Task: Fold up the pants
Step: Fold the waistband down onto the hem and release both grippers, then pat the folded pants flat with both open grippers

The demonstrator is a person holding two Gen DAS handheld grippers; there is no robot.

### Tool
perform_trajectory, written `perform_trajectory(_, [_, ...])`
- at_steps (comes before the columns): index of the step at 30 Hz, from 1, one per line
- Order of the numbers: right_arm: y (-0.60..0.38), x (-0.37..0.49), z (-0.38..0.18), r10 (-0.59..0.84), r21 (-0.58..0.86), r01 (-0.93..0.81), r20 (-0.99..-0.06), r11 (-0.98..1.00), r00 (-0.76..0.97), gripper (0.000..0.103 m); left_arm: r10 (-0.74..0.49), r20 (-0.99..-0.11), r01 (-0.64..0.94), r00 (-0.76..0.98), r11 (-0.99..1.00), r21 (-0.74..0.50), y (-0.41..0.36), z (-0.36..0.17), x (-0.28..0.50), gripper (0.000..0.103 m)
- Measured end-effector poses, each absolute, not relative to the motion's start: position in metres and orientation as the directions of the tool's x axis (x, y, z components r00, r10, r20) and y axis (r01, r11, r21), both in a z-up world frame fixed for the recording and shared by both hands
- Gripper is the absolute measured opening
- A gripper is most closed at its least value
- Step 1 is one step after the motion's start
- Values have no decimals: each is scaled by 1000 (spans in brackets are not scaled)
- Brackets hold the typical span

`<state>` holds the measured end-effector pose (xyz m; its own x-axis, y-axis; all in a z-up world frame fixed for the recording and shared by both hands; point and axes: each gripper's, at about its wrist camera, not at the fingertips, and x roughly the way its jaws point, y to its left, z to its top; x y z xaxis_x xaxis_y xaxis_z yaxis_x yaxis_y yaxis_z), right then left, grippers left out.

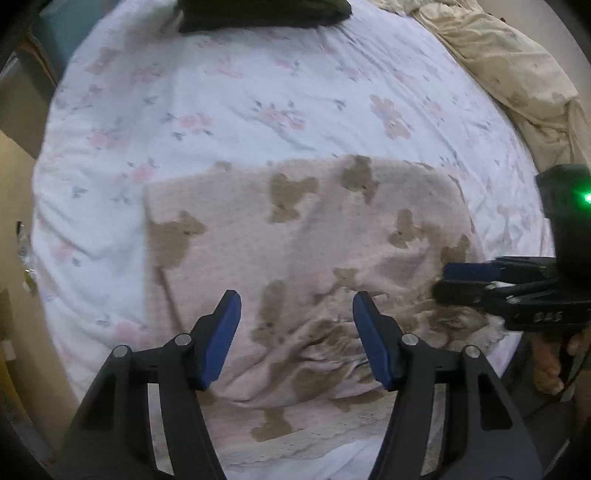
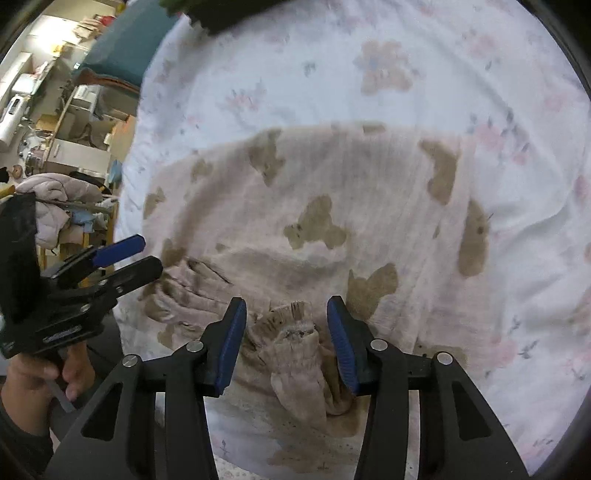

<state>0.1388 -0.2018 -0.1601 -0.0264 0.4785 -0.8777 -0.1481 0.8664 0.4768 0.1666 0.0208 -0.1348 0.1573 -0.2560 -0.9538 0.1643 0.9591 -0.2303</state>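
Pale pink pants [image 1: 303, 251] with brown bear shapes lie folded in a rough rectangle on a floral bed sheet [image 1: 221, 110]. They also show in the right wrist view [image 2: 332, 206]. My left gripper [image 1: 297, 299] is open and empty above the near part of the pants, by the gathered waistband [image 1: 332, 339]. My right gripper [image 2: 286, 306] is open, with the bunched waistband [image 2: 295, 343] lying between its fingers. The right gripper also shows at the right edge of the left wrist view [image 1: 454, 280]. The left gripper shows at the left in the right wrist view [image 2: 136, 254].
A dark folded garment [image 1: 262, 14] lies at the far edge of the bed. A crumpled cream blanket [image 1: 509, 62] lies at the far right. Beyond the bed's left edge are a teal cushion [image 2: 125, 40], cluttered shelves [image 2: 55, 110] and a pile of clothes [image 2: 51, 206].
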Motion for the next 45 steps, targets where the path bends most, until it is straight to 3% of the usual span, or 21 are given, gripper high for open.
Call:
perform_trajectory(4, [-196, 127, -153, 533, 533, -208, -844, 820, -61, 48, -304, -951, 153, 55, 944, -293, 22, -144, 159, 59])
perform_trajectory(12, [-179, 55, -130, 439, 491, -504, -869, 710, -228, 48, -339, -931, 187, -138, 914, -361, 49, -140, 110, 60])
perform_trajectory(15, [-180, 40, -120, 413, 452, -543, -888, 708, -201, 48, -337, -937, 230, -91, 909, -349, 50, -127, 103, 61])
perform_trajectory(17, [-186, 53, -106, 431, 400, -531, -900, 747, -73, 48, -309, -951, 216, 18, 930, -298, 52, -116, 111, 62])
perform_trajectory(20, [-207, 85, -101, 479, 419, -380, -874, 825, 76, 48, -272, -948, 168, 166, 955, -244, 49, -108, 128, 62])
perform_trajectory(24, [-210, 123, -134, 485, 466, -209, -873, 860, 51, 46, -243, -952, 135, 186, 966, -221, 31, -122, 146, 62])
perform_trajectory(29, [-189, 116, -151, 449, 436, -277, -894, 856, -20, 38, -152, -984, 163, 96, 977, -135, 17, -148, 145, 62])
perform_trajectory(32, [-180, 98, -154, 471, 490, -352, -870, 797, -144, 38, -179, -984, 220, -20, 959, -179, 15, -157, 128, 62])
perform_trajectory(37, [-180, 60, -143, 445, 517, -450, -856, 728, -264, 39, -190, -981, 359, -42, 913, -193, 22, -141, 87, 62])
perform_trajectory(43, [-187, 74, -120, 475, 461, -463, -875, 757, -95, 40, -221, -972, 308, 75, 933, -188, 29, -130, 95, 62])
perform_trajectory(45, [-181, 80, -129, 445, 427, -459, -893, 779, -75, 34, -210, -975, 327, 75, 929, -175, 19, -136, 99, 62])
